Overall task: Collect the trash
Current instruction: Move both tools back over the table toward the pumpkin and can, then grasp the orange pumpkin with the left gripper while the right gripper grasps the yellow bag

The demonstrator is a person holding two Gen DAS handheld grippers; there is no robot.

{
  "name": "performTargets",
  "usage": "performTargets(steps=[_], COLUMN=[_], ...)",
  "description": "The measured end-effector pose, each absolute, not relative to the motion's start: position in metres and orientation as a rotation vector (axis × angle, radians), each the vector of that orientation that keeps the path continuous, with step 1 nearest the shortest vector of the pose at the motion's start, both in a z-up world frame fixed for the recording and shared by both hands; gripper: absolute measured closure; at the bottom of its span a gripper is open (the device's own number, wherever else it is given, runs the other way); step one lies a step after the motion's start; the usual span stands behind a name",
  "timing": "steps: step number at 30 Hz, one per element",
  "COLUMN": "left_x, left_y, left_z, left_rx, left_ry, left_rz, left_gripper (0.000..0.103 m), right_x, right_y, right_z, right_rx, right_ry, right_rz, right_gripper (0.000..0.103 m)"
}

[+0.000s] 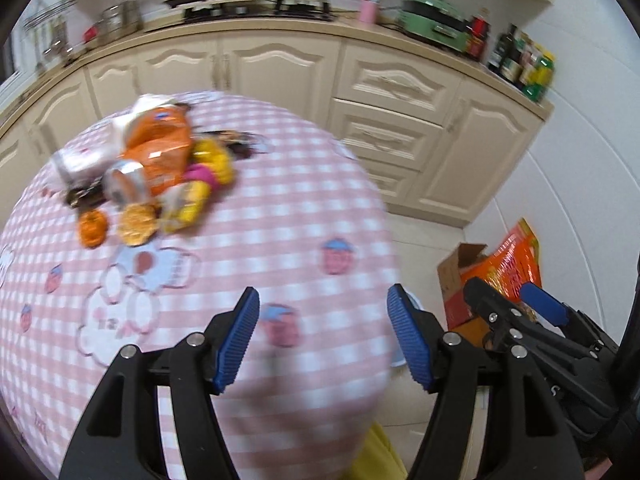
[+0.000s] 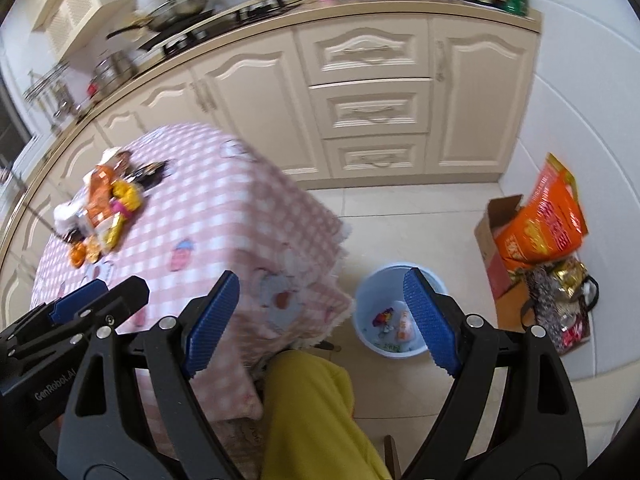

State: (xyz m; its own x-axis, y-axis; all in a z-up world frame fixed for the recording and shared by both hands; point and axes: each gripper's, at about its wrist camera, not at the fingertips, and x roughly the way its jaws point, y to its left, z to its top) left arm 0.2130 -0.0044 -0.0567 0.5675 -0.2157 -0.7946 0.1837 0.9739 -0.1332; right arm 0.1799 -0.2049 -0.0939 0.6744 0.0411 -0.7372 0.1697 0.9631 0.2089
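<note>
1. Kitchen with cream cabinets; pink-checked tablecloth point(image 1: 304, 208) underfoot.
2. Left gripper point(image 1: 322, 338) and right gripper point(image 2: 322, 320) both gaped, empty.
3. Heap of crinkly wrappers and peel point(image 1: 148, 172) lay at far table side; pale blue plastic bin point(image 2: 366, 300) on floor.
4. Judged light, slippery; pinch an edge.
5. Blur hid individual pieces.

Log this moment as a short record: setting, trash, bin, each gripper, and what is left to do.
setting: kitchen; table with pink checked cloth, cream cabinets behind
trash: pile of wrappers and a can on the far left part of the table
bin: pale blue bin on the floor beside the table's right corner, a few scraps inside
left gripper: open, nothing between its fingers, above the table
right gripper: open, empty, above the table corner and bin
floor clutter: cardboard box with orange bag by the wall
left to do: the pile is not yet binned
</note>
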Motion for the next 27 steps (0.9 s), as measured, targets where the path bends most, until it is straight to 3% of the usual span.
performTargets(steps=[11,17,27], left_x=[0.220,0.222,0.277], left_y=[0.094,0.135,0.178], left_z=[-0.062,-0.057,-0.064], left_rx=[-0.151,-0.179,-0.191], left_ry=[0.944,0.928,1.000], left_rz=[-0.051,0.014,-0.035], left_gripper=[0.034,0.027,0.026], right_x=[0.221,0.242,0.306], right_y=[-0.117,-0.087,-0.049], right_z=[-0.087,-0.082,-0.080], right_rx=[0.165,0.159,0.075], right_ry=[0.891,0.903,0.949], right_rz=[0.104,0.162,0.195], right_gripper=[0.020,0.020,0.020])
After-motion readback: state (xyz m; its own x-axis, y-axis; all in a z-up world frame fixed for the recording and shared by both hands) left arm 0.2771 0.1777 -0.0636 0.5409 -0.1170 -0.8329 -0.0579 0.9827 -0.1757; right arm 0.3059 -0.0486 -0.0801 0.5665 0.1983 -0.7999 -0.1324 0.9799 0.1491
